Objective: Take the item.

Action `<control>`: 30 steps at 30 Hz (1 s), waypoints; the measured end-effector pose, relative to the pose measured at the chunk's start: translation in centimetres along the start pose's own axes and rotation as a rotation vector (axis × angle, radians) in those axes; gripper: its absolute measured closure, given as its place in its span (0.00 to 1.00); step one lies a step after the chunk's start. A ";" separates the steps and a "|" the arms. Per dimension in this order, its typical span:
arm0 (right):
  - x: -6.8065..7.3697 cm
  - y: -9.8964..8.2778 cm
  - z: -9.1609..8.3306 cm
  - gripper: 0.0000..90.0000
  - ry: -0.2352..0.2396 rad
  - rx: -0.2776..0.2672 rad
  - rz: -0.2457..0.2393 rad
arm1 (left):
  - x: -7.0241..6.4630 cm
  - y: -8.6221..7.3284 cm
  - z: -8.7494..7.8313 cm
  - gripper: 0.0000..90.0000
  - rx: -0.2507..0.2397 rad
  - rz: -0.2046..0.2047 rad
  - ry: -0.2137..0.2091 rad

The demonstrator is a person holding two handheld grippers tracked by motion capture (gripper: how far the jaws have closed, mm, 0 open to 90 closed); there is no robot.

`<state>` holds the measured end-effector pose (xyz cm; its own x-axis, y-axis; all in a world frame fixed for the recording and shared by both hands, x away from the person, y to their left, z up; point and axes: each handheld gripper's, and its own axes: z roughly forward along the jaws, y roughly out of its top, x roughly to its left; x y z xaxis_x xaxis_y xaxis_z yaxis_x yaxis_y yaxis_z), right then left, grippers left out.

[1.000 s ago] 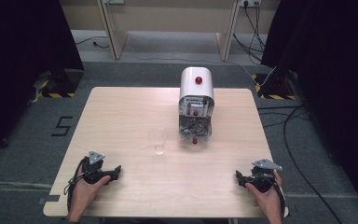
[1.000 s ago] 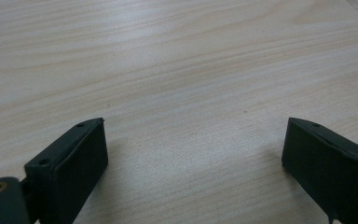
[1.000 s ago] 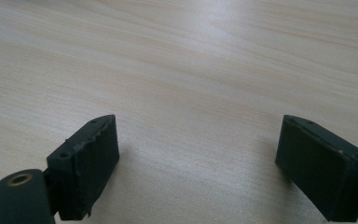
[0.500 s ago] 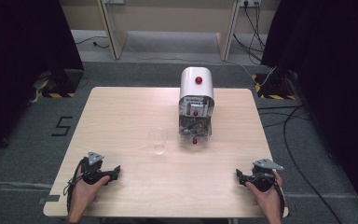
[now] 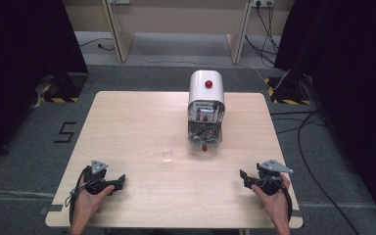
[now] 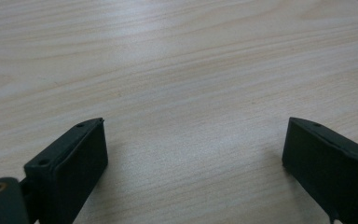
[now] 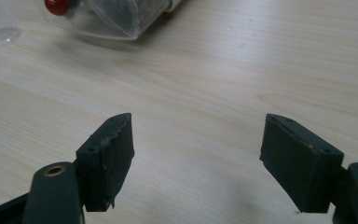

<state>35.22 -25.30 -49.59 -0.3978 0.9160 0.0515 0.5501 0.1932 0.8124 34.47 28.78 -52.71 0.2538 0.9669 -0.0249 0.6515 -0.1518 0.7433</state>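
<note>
At table's [image 5: 127, 117] near corners, left gripper [image 5: 120, 181]; right gripper [image 5: 243, 177]; jaws apart.

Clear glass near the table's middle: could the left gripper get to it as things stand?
Probably yes. The left gripper sits open at the near edge, and bare table lies between it and the clear glass. The white dispenser stands off to the glass's far side.
</note>
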 end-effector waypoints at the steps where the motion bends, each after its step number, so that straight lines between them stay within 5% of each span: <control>1: 0.1 0.2 0.1 0.30 0.004 -0.002 -0.005 | 0.0 0.0 0.0 0.06 0.002 -0.001 0.002; 30: 3.0 7.2 1.7 0.40 0.076 -0.123 -0.057 | 0.0 0.2 0.3 0.00 0.018 -0.010 0.016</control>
<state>39.22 -20.52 -44.61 -0.4828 0.8747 0.0427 0.4328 0.1959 0.8800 34.81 28.71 -52.77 0.2361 0.9715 -0.0215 0.6667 -0.1459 0.7309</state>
